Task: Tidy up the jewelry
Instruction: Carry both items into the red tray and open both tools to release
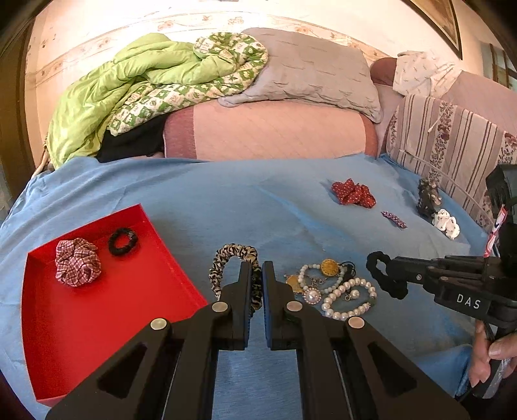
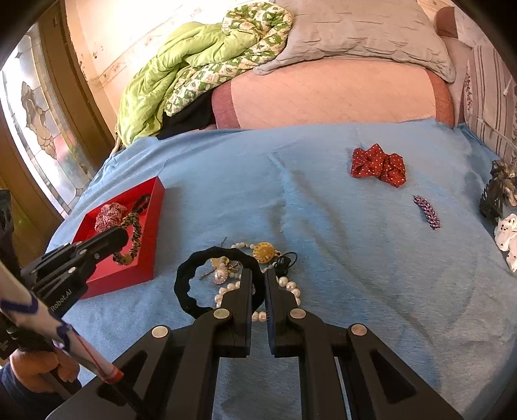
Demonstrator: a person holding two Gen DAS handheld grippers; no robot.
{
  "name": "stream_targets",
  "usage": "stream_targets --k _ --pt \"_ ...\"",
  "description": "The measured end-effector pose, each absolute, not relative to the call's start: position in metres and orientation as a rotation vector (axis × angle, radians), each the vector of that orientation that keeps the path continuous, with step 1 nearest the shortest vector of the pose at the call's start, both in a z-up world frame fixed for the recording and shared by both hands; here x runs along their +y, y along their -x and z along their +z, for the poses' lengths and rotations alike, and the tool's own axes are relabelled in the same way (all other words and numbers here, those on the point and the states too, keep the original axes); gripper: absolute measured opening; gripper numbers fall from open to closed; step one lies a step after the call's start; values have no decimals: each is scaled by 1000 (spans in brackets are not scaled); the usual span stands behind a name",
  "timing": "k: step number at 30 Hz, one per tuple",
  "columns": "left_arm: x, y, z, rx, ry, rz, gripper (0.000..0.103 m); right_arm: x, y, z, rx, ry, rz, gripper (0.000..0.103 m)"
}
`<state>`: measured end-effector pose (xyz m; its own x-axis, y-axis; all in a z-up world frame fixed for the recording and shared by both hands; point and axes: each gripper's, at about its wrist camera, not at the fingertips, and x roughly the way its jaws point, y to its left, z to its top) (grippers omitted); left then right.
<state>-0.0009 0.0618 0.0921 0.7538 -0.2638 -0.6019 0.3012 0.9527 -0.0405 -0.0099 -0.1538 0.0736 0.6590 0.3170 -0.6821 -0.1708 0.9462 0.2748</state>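
The left gripper [image 1: 257, 268] is clamped on a leopard-print scrunchie [image 1: 226, 261] beside the red tray [image 1: 80, 339], which holds 2 scrunchies. The right gripper [image 2: 258, 274] pinches a black scrunchie [image 2: 194, 281] above the pearl jewelry [image 2: 290, 287] on the bed [image 2: 355, 258].

Both views are bright with warm daylight; in the right wrist view it comes through a stained-glass window [image 2: 38, 129] at the left edge, washed pale by glare; the wall [image 1: 290, 19] above the bed glows overexposed; the blue sheet [image 1: 226, 200] is evenly lit, with soft, faint shadows; fisheye bending curves the sheet's far edge and blackens the corners; focus is fairly sharp, softening toward the rims.
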Motion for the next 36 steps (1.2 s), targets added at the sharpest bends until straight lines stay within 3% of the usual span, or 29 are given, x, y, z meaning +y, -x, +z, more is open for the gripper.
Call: stream_targets --k 36 --pt "185 6 111 621 116 -126 6 -82 10 83 810 -137 378 8"
